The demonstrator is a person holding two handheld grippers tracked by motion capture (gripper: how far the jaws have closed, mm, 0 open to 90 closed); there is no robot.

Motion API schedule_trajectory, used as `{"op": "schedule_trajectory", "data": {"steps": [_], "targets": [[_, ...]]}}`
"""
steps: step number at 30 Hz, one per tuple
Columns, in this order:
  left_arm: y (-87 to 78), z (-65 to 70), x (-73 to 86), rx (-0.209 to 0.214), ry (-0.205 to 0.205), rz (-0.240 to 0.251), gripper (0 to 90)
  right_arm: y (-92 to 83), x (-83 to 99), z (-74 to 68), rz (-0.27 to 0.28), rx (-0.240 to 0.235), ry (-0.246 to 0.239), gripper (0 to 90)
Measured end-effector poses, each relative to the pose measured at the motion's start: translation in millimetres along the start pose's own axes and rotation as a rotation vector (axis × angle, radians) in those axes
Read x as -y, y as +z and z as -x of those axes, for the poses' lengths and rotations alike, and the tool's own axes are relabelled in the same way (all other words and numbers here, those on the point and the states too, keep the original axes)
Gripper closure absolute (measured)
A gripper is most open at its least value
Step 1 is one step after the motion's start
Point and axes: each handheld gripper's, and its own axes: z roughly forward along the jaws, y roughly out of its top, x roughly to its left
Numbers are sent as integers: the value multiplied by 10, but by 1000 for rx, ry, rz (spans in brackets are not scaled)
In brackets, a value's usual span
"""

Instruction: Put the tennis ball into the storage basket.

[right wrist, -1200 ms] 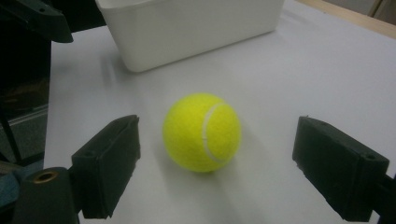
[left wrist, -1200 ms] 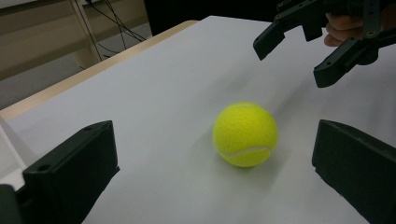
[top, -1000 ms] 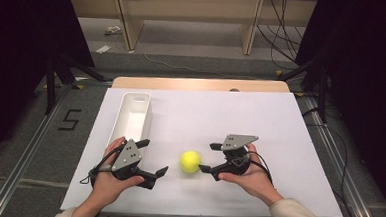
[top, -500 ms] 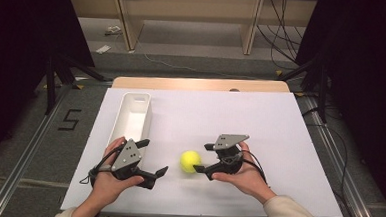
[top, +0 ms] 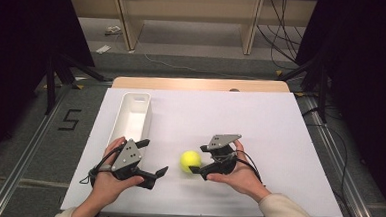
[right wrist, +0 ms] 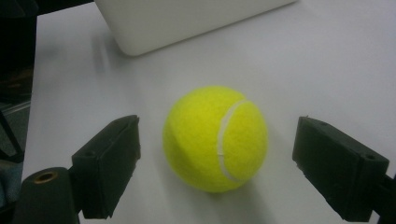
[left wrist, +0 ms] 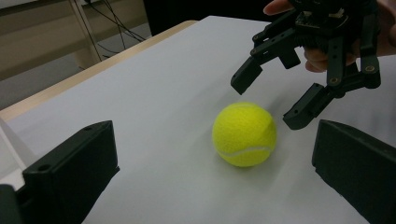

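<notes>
A yellow tennis ball (top: 190,161) rests on the white tabletop (top: 279,138), near the front. My right gripper (top: 199,160) is open at the ball's right side. In the right gripper view its two black jaws stand to either side of the ball (right wrist: 215,137) with a gap on each side. My left gripper (top: 153,157) is open to the left of the ball and points at it. In the left gripper view the ball (left wrist: 244,134) lies ahead between the jaws, and the right gripper (left wrist: 274,95) hovers just behind it.
A long white bin (top: 133,116) stands at the table's left, just beyond the left hand; its near end (right wrist: 187,23) shows behind the ball. A wooden strip (top: 197,83) runs along the far edge. Shelving and cables lie on the floor beyond.
My right gripper has moved left and slightly forward, bringing its open jaws up to the ball. The ball and the left gripper have stayed put.
</notes>
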Motion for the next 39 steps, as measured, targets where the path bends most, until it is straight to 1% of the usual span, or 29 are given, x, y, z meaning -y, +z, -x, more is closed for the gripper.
{"op": "schedule_trajectory", "data": {"steps": [6,13,23,28,29,31,34,39], "targets": [[0,0,0,1,1,0,0,75,-9,-11,-13,-4,10,158],[0,1,-1,2,2,0,0,142,-12,-10,-26,0,9,158],[-1,2,0,3,2,0,0,243,-9,-23,-48,-9,10,158],[-3,2,-1,3,0,1,0,301,-7,-20,-57,-9,8,158],[-3,1,-1,3,0,1,0,308,-6,-15,-55,-7,1,158],[-2,1,0,3,0,0,0,311,-10,-13,-62,-8,15,158],[-3,3,-1,4,0,1,0,332,-7,1,-61,-4,21,158],[-3,2,-1,4,0,1,0,381,0,-11,-74,-10,16,158]]}}
